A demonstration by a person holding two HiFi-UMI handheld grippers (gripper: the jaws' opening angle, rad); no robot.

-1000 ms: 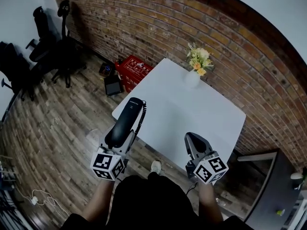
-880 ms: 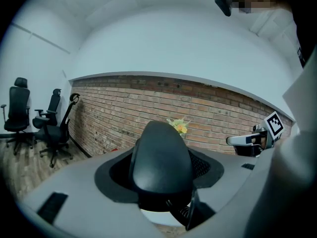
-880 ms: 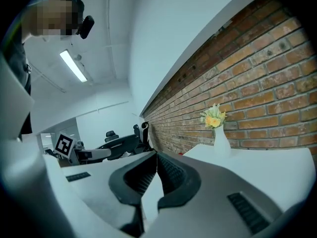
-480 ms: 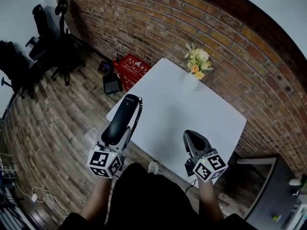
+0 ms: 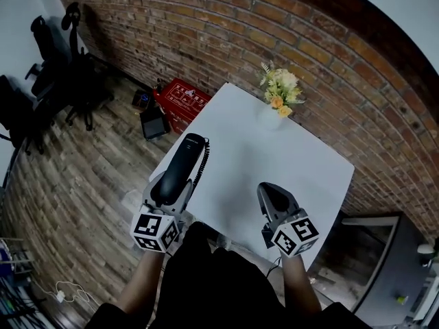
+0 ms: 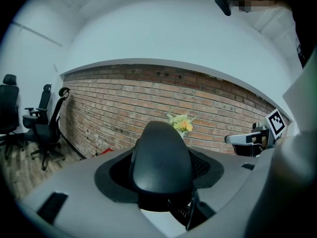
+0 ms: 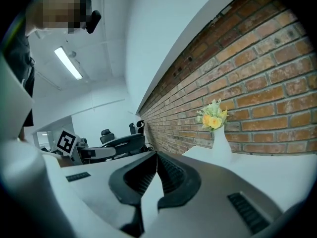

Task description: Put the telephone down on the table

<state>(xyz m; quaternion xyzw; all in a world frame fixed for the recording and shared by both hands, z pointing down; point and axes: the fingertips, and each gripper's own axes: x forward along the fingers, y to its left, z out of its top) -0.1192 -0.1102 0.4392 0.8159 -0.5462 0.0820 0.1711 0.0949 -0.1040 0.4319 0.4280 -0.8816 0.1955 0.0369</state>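
Note:
A black telephone handset (image 5: 180, 171) with a coiled cord (image 5: 202, 168) is gripped in my left gripper (image 5: 173, 189), held in the air above the left edge of the white table (image 5: 288, 163). In the left gripper view the handset (image 6: 161, 160) fills the space between the jaws and sticks out forward. My right gripper (image 5: 273, 199) hovers over the table's near edge, shut with nothing in it; in the right gripper view its pads (image 7: 163, 170) meet. There the left gripper with the handset (image 7: 121, 144) shows at the left.
A white vase of yellow flowers (image 5: 278, 96) stands at the table's far side by the brick wall. On the wooden floor to the left lie a red crate (image 5: 182, 98) and a black box (image 5: 152, 123). Black office chairs (image 5: 62, 67) stand far left.
The person has stepped a little closer to the table, and the view has shifted. The handset stays gripped at the table's left edge, and the right gripper stays shut.

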